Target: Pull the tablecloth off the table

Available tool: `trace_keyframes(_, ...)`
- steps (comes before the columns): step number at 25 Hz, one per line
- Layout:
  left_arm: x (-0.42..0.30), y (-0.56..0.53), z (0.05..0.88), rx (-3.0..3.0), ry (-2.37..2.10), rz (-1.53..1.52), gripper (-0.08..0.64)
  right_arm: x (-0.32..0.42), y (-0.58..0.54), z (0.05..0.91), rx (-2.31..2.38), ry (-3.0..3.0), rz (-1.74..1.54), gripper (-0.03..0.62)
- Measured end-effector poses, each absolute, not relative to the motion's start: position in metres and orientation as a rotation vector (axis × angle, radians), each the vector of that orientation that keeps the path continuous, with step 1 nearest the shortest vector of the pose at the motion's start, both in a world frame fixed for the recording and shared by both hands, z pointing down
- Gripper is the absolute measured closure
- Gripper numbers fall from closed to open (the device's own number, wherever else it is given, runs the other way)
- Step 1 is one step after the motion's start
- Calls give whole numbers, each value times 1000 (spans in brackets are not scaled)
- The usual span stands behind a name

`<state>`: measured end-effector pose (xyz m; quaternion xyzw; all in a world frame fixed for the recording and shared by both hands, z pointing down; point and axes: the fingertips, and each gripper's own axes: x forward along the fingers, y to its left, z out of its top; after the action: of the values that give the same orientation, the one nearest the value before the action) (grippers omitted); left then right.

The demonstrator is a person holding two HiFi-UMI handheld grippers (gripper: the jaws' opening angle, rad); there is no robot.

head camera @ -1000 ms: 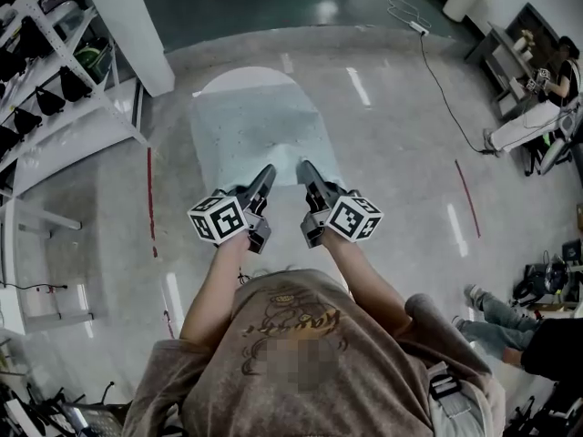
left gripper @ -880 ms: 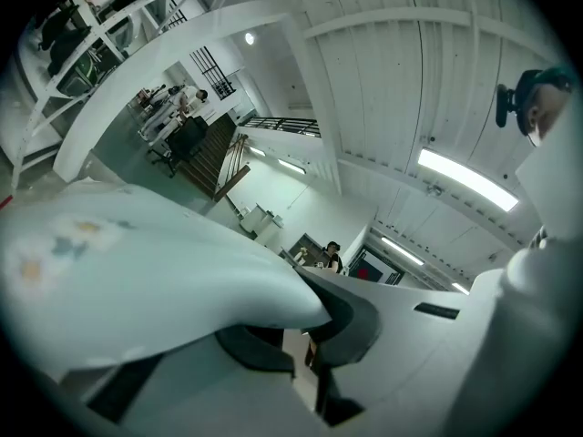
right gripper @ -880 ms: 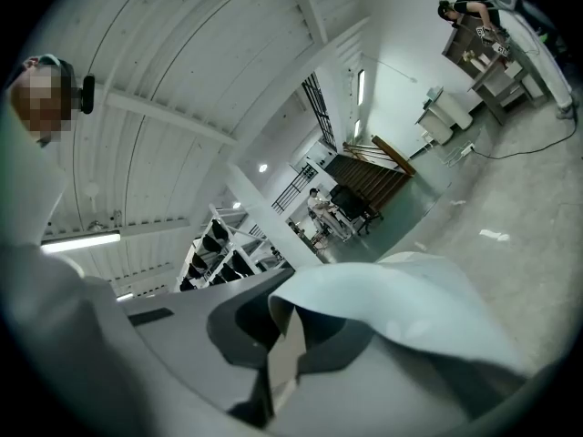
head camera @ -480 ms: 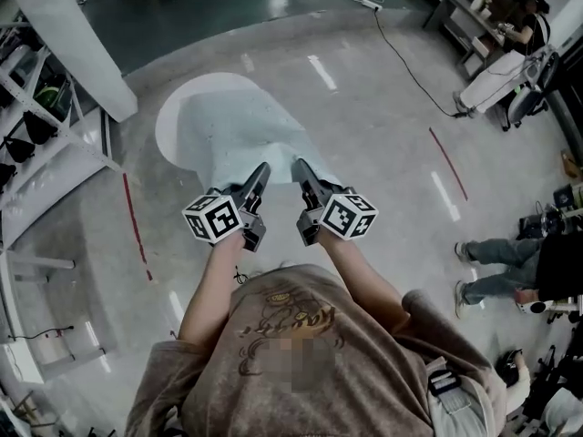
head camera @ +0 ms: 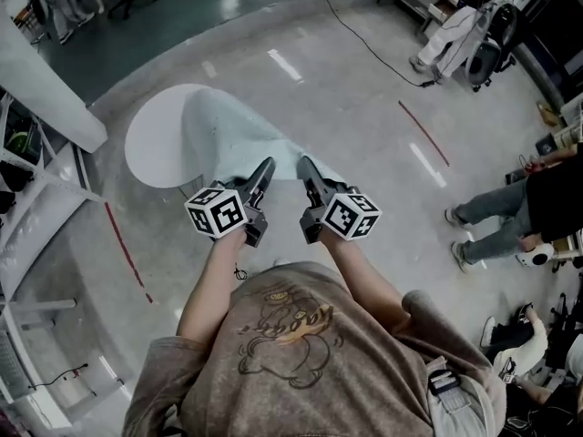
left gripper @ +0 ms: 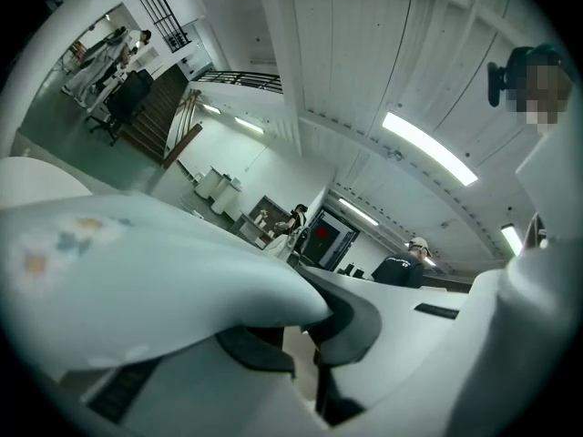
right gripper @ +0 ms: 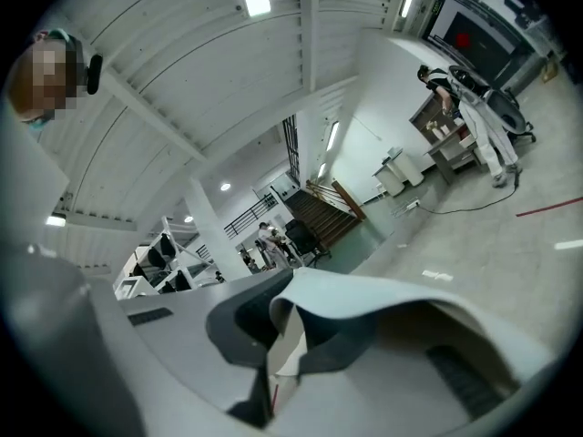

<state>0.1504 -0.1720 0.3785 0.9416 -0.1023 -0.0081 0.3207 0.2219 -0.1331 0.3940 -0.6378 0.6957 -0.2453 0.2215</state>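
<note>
- Since a second ago the tablecloth (head camera: 232,135) has slid toward the person. The round table (head camera: 150,144) then showed only a thin bare rim at its far side; now its whole left part is uncovered.
- Table also sits further left and further off in the head view than before, so the person looks to be backing away at an angle.
- Step in hand: mid-pull. Cloth is partly off, not clear yet; its far end still lies over the right part of the tabletop.
- Left gripper (head camera: 266,165): clenched on the near edge of the cloth. In the left gripper view the fabric runs out from the pinch and billows to the left.
- Right gripper (head camera: 307,163): also clamped on that near edge, just beside the left. In the right gripper view a fold of cloth comes straight out of the pinch.
- Cloth spans from the tabletop down to both jaw tips, narrowing toward them.
- Next, my read: same level pull away from the table, both grips tight and side by side, until the far end drops off the rim.
- Risk: the tail may drag on the floor once free.
</note>
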Motion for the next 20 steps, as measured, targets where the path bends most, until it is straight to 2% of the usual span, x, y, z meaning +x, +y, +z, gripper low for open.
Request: trace_keyframes(20,261,-85,376,2529,66,152,540,310,-22,383,-2025,1659,-497,575)
